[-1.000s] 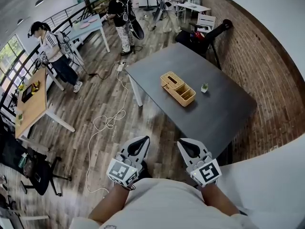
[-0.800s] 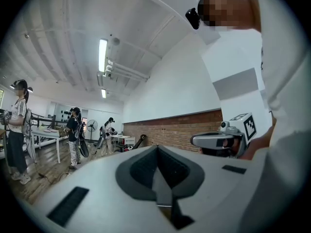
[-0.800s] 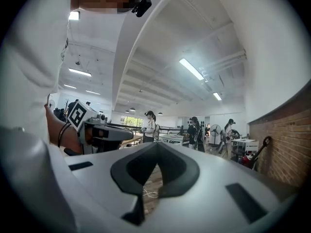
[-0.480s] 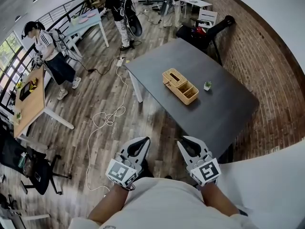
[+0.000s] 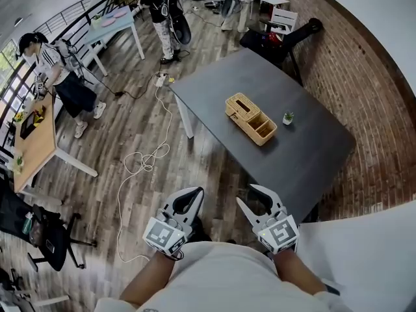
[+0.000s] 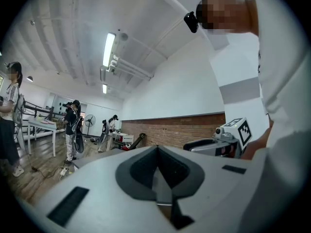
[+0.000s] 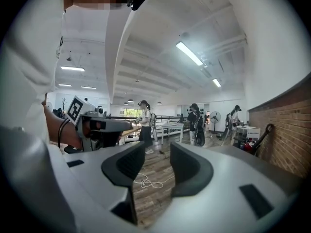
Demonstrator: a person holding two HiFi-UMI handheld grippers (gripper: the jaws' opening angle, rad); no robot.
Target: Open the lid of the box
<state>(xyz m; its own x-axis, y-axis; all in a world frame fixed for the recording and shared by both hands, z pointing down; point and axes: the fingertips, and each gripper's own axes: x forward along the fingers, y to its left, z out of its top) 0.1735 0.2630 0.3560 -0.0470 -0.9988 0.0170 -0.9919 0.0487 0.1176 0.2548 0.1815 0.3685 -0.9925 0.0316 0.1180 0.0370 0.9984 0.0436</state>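
Left gripper (image 5: 194, 191): my jaws clenched, nothing between them. Right gripper (image 5: 249, 195): my jaws have just been opening, now apart and empty. Both sit near my body, well apart from the wicker box (image 5: 251, 118) far ahead on the tabletop (image 5: 305, 158), its lid (image 5: 242, 106) down.

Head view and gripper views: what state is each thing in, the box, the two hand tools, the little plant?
box, on the table, lid down over one end, untouched.
left gripper, jaws together, empty.
right gripper, jaws apart, just been opening, empty.
potted plant, upright beside the box.
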